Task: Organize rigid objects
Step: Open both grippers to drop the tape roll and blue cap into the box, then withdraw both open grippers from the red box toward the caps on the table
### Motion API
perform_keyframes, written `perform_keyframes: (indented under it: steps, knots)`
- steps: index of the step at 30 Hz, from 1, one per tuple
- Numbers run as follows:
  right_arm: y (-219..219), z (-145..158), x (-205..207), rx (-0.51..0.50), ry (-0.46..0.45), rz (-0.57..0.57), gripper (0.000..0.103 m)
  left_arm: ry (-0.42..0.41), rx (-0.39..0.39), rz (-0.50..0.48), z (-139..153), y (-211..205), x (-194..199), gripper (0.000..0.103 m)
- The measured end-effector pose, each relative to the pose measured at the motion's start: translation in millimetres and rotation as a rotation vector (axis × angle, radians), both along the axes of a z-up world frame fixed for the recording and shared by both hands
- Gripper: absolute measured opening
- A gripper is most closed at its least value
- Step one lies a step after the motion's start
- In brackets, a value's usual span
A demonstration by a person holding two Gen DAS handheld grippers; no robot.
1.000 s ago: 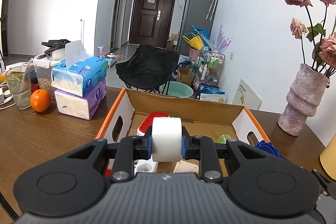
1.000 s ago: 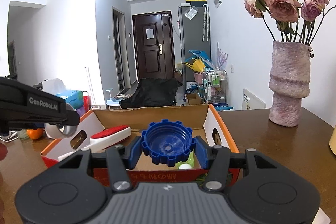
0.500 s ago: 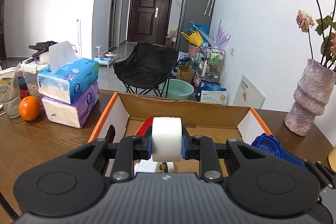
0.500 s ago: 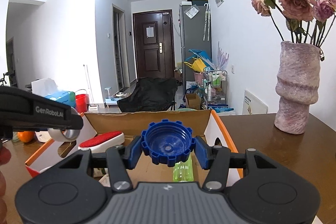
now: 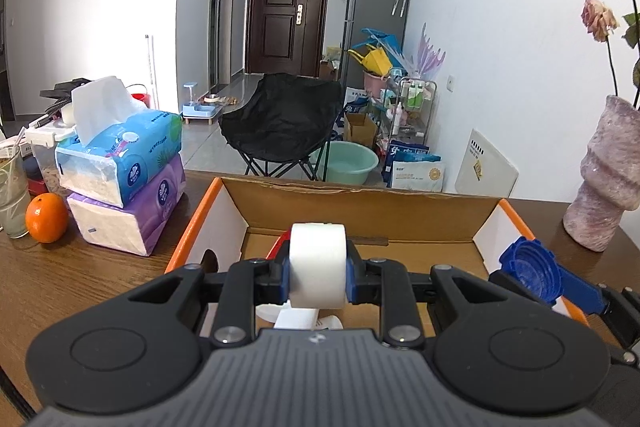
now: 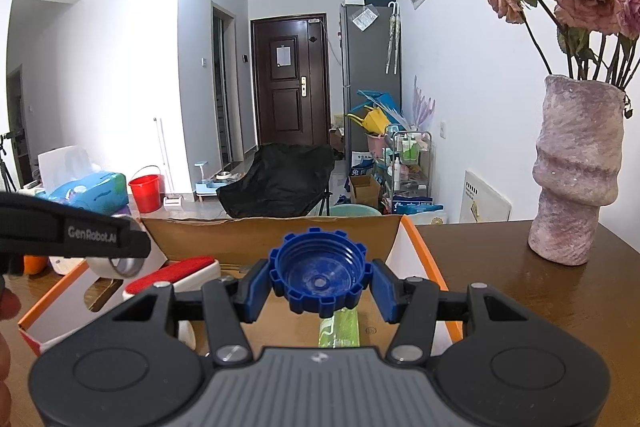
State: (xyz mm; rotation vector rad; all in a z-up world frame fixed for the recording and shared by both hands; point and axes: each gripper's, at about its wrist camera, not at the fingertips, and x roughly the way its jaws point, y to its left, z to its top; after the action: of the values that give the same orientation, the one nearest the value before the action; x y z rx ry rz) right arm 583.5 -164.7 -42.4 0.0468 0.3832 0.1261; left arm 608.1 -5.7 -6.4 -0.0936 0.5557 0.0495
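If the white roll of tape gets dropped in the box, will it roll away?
Probably a little. The white roll of tape is round, so landing on its edge it could roll, but the orange-edged cardboard box has walls that should stop it. It looks stiff: the left gripper's fingers pinch its flat sides without denting it.

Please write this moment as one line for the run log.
left gripper: shut on tape roll | right gripper: shut on blue cap | both over open cardboard box | nothing released yet

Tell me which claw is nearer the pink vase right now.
Right. The right claw, holding the blue cap, sits over the box's vase-side end. The left claw, gripping the white roll, is farther from the pink vase.
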Motion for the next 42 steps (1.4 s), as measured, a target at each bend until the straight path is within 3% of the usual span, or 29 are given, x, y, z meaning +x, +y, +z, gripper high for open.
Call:
perform_keyframes:
  steps: [10, 12, 14, 16, 17, 19, 21, 42]
  knots:
    - [0.0, -1.8, 6.7, -0.007, 0.029, 0.011, 0.053, 0.017, 0.004, -0.014, -4.7, 1.8, 6.6, 0.026]
    - [-1.3, -1.3, 9.1, -0.014, 0.044, 0.009, 0.053, 0.017, 0.007, -0.016, -3.1, 2.0, 6.2, 0.03]
    - [-2.5, -1.2, 9.8, -0.016, 0.053, -0.003, 0.055, 0.011, 0.013, -0.017, -1.0, 3.3, 4.0, 0.051]
    - [-4.4, -1.0, 10.4, -0.014, 0.062, -0.021, 0.075, -0.005, 0.036, 0.004, 0.8, 4.2, 0.8, 0.083]
    - [-5.0, -0.8, 10.0, -0.014, 0.059, -0.034, 0.089, -0.011, 0.048, 0.016, 2.1, 4.5, -0.7, 0.087]
    - [-4.9, 0.0, 8.1, -0.019, 0.048, -0.058, 0.098, -0.019, 0.051, 0.026, 4.2, 7.7, -3.0, 0.103]
    - [-5.8, 0.3, 8.6, -0.014, 0.058, -0.064, 0.103, -0.019, 0.046, 0.037, 6.0, 11.4, -4.5, 0.103]
    - [-4.8, 3.2, 6.1, -0.034, 0.08, -0.053, 0.103, 0.008, 0.051, 0.062, 7.3, 18.1, -5.2, 0.103]
